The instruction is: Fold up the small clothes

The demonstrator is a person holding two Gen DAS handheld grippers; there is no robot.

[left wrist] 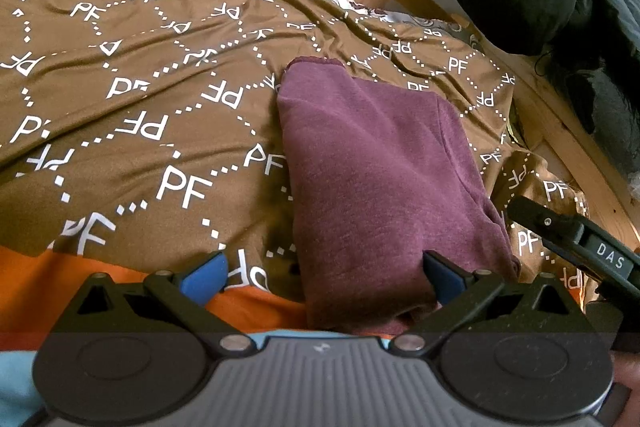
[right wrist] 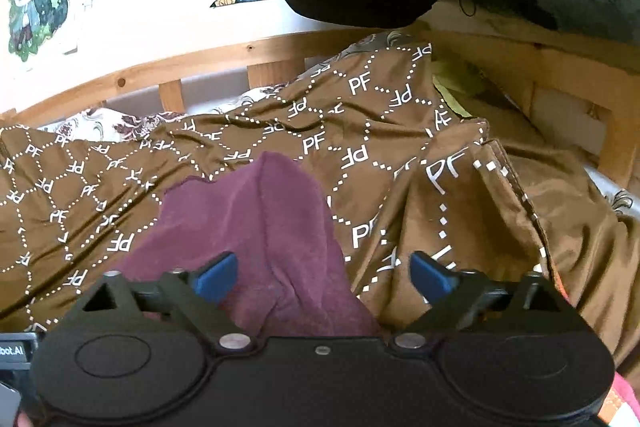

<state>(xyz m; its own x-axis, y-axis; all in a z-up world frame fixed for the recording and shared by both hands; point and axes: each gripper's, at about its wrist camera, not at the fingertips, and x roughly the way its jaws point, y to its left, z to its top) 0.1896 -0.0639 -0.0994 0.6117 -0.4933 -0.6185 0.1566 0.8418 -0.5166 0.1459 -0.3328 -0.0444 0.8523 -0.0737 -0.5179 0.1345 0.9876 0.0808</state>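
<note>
The purple top (left wrist: 384,163) lies folded on the brown bed cover (left wrist: 132,131), close in front of both grippers, and it looks soft, light and floppy, so I think it will sag if lifted by one spot. The left gripper (left wrist: 324,277) has its jaws wide apart and holds nothing, though one blue pad sits right at the near edge of the cloth. The right gripper (right wrist: 322,275) is spread wide too with nothing pinched, and the best place to grab seems to be a thick folded edge or corner.
</note>
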